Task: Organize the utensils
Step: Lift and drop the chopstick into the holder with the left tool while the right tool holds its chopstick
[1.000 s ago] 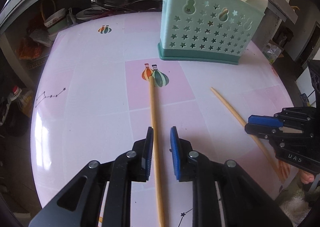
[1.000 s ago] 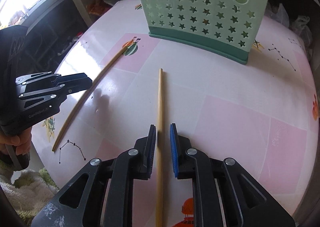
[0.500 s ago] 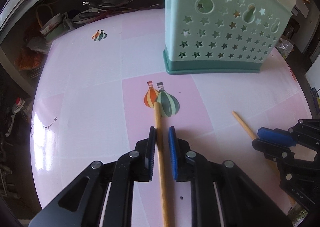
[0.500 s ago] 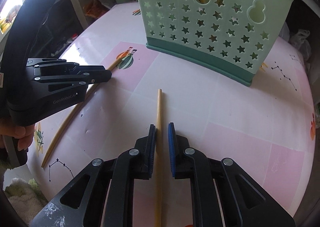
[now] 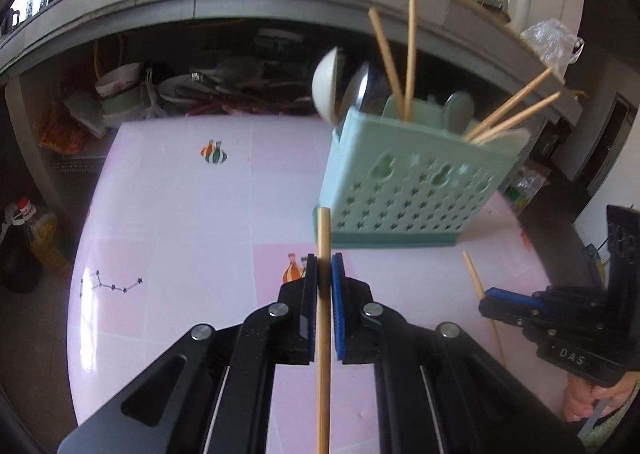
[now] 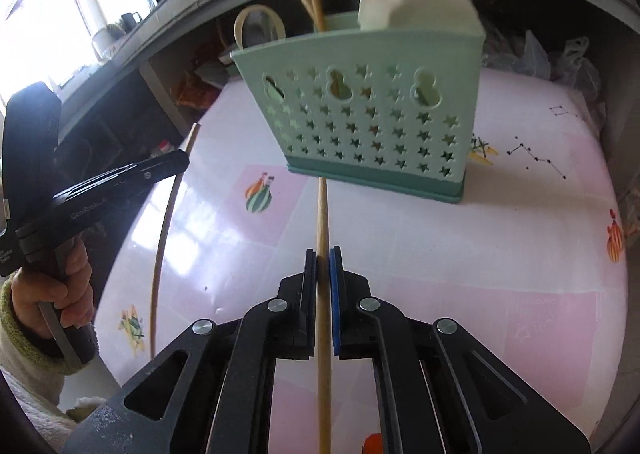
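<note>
— What do you have in each tool?

— My left tool (image 5: 324, 274) is closed on a chopstick (image 5: 323, 314), pinched along its length so the stick runs straight out ahead between the pads. My right tool (image 6: 323, 270) is clamped on a second chopstick (image 6: 322, 294) the same way.

— Where is the holder?

— The green star-cut caddy (image 6: 376, 126) stands ahead of both tools on the pink surface (image 6: 520, 246), slightly right of the left one, with chopsticks and spoons upright inside.

— Why hold them lengthwise?

— I judge it lets me tip each stick upright and drop it in from above. Both tips sit low near the caddy's base, so lifting comes first.
</note>
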Available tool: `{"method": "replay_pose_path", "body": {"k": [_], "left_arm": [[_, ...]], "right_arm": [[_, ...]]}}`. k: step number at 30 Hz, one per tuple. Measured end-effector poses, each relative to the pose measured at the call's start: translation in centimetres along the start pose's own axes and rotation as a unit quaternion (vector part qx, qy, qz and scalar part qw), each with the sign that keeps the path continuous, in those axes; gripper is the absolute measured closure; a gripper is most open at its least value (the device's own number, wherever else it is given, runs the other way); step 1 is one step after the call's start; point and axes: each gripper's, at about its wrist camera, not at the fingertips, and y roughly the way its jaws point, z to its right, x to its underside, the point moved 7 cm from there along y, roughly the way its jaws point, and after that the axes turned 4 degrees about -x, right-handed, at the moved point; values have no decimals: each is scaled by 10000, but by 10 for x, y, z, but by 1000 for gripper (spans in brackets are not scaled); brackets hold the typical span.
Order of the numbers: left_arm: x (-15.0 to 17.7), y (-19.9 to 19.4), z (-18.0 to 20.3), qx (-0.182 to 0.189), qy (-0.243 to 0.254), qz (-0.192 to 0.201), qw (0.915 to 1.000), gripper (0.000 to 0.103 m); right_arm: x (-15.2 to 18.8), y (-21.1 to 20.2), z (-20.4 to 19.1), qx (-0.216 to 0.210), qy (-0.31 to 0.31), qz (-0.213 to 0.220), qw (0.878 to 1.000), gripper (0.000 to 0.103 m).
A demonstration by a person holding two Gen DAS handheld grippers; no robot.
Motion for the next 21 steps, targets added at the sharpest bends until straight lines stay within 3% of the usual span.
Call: {"method": "replay_pose_path", "body": {"k": [8,16,21], "left_arm": [[-60,-84,8,588,-162,1203,9909,97],[-147,-141,45,1267,-48,2395,9626,97],[-196,-133,73,1385,-21,2885,9474,97]], "right_arm": [[-13,-45,6,-66,179,574,9982,99],[-13,-53,6,-82,261,712,9971,99],[-14,-56,5,-124,290,782,9964,99]]}}
